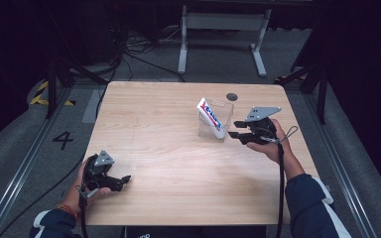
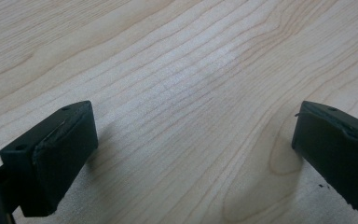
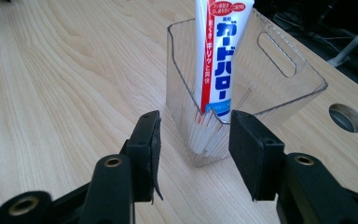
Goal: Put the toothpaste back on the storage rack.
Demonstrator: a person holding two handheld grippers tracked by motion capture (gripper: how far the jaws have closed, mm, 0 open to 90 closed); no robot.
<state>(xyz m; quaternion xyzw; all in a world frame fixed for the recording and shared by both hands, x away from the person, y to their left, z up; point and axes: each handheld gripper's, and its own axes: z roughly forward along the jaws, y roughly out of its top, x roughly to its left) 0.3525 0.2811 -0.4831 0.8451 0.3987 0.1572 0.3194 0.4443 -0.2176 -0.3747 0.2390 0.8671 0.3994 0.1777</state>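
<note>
A white toothpaste tube (image 1: 209,116) (image 3: 221,60) with red and blue print stands tilted inside a clear plastic bin (image 1: 217,120) (image 3: 279,79) on the wooden table (image 1: 168,163). My right gripper (image 1: 234,129) (image 3: 193,149) is open just to the right of the bin, its jaws level with the bin's near corner and nothing between them. My left gripper (image 1: 124,181) (image 2: 193,154) rests open near the table's front left, with bare wood between its fingers (image 2: 51,158).
A round cable hole (image 1: 231,96) (image 3: 346,117) lies in the tabletop behind the bin. Beyond the table stand a white frame (image 1: 223,29), dark stands and cables on a grey floor. A "4" mark (image 1: 62,139) is on the floor at left.
</note>
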